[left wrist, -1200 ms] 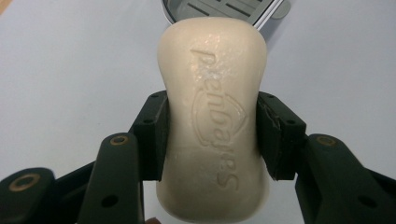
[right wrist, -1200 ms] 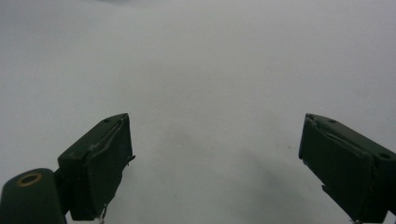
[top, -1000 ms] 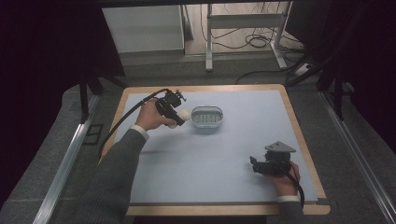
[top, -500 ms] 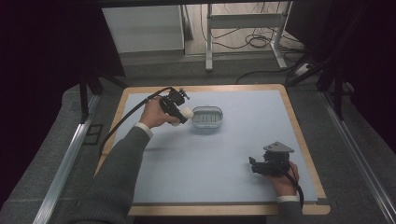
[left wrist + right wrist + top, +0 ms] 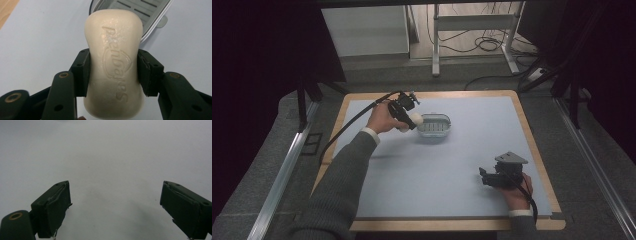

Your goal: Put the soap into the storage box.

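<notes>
High view: the left gripper point(image 5: 412, 120), held in the person's left hand point(image 5: 382, 119), is raised over the far left part of the pale blue table mat point(image 5: 412, 175) and clamps a cream bar of soap point(image 5: 416, 119) between its jaws; the soap sits just beside the left end of the oval soap dish point(image 5: 435, 127), at its rim, and whether the two touch cannot be told from here. The right gripper point(image 5: 484, 176), held in the right hand point(image 5: 514, 192), rests low on the near right part of the mat, well apart from the dish, its grey three-cornered plate on top. Left gripper view: both black jaws press on the long sides of the soap point(image 5: 113, 65), gripping it at mid-length; raised lettering runs along its upper face, and beyond its far end lies the slotted inside of the soap dish point(image 5: 142, 10). Right gripper view: the two jaws of the right gripper point(image 5: 115, 207) stand wide apart with nothing between them, over bare mat point(image 5: 112, 157).
</notes>
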`<control>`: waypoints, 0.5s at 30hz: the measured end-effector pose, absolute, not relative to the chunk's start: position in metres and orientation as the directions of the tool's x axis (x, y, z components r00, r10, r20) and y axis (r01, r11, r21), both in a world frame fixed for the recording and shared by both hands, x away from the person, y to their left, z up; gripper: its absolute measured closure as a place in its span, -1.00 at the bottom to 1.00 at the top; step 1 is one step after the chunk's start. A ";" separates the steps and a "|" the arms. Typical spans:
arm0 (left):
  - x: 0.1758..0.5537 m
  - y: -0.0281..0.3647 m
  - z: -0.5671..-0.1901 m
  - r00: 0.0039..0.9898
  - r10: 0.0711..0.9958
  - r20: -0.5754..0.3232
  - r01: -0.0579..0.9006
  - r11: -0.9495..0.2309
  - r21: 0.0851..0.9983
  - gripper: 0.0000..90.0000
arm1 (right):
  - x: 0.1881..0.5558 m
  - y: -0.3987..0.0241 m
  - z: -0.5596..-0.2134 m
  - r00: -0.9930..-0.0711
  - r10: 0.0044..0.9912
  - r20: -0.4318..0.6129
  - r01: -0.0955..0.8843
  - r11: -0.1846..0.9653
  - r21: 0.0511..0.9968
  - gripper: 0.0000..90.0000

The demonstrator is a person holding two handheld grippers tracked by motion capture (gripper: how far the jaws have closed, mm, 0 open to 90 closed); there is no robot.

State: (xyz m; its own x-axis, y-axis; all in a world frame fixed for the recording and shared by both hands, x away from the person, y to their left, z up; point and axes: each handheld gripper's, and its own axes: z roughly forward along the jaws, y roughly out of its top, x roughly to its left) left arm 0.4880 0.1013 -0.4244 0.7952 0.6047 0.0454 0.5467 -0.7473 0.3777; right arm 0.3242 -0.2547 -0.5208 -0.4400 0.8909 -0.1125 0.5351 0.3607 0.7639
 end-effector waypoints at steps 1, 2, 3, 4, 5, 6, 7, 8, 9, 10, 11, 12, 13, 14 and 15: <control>0.489 0.099 -0.424 0.799 0.600 0.046 0.543 -0.751 0.376 0.10 | 0.324 -0.255 -0.521 -0.439 0.891 -0.112 0.535 0.360 0.764 -0.79; 0.490 0.097 -0.423 0.801 0.597 0.046 0.538 -0.752 0.381 0.10 | 0.324 -0.255 -0.521 -0.439 0.891 -0.113 0.535 0.360 0.764 -0.79; 0.491 0.095 -0.422 0.803 0.594 0.036 0.538 -0.750 0.386 0.10 | 0.324 -0.255 -0.521 -0.438 0.892 -0.113 0.535 0.360 0.765 -0.79; 0.493 0.093 -0.422 0.806 0.591 0.040 0.533 -0.753 0.386 0.10 | 0.324 -0.255 -0.521 -0.438 0.892 -0.114 0.534 0.360 0.765 -0.79; 0.494 0.090 -0.421 0.808 0.587 0.048 0.528 -0.758 0.383 0.10 | 0.324 -0.255 -0.521 -0.439 0.891 -0.113 0.534 0.361 0.764 -0.79; 0.495 0.088 -0.421 0.811 0.582 0.053 0.523 -0.763 0.380 0.10 | 0.324 -0.255 -0.521 -0.439 0.891 -0.114 0.534 0.361 0.764 -0.79; 0.496 0.086 -0.421 0.814 0.578 0.056 0.518 -0.767 0.379 0.10 | 0.324 -0.255 -0.521 -0.438 0.892 -0.112 0.535 0.359 0.765 -0.79; 0.498 0.084 -0.420 0.817 0.574 0.055 0.514 -0.768 0.381 0.10 | 0.324 -0.255 -0.521 -0.437 0.892 -0.112 0.536 0.359 0.764 -0.79; 0.499 0.082 -0.420 0.818 0.573 0.047 0.514 -0.765 0.387 0.10 | 0.324 -0.256 -0.521 -0.437 0.892 -0.112 0.536 0.359 0.764 -0.79; 0.500 0.080 -0.420 0.821 0.569 0.049 0.508 -0.767 0.391 0.10 | 0.324 -0.256 -0.521 -0.437 0.893 -0.113 0.536 0.359 0.764 -0.79; 0.501 0.077 -0.420 0.823 0.565 0.054 0.505 -0.772 0.386 0.10 | 0.324 -0.257 -0.521 -0.436 0.893 -0.112 0.537 0.358 0.764 -0.79; 0.502 0.074 -0.420 0.825 0.562 0.060 0.501 -0.777 0.381 0.10 | 0.325 -0.257 -0.521 -0.435 0.893 -0.112 0.537 0.358 0.764 -0.79; 0.502 0.072 -0.420 0.826 0.560 0.062 0.499 -0.779 0.381 0.10 | 0.325 -0.257 -0.522 -0.435 0.894 -0.111 0.538 0.357 0.764 -0.79; 0.503 0.070 -0.420 0.830 0.554 0.065 0.493 -0.783 0.378 0.10 | 0.325 -0.257 -0.522 -0.435 0.894 -0.112 0.538 0.357 0.764 -0.79; 0.504 0.068 -0.420 0.833 0.551 0.056 0.491 -0.782 0.383 0.10 | 0.325 -0.258 -0.522 -0.434 0.894 -0.113 0.537 0.357 0.764 -0.79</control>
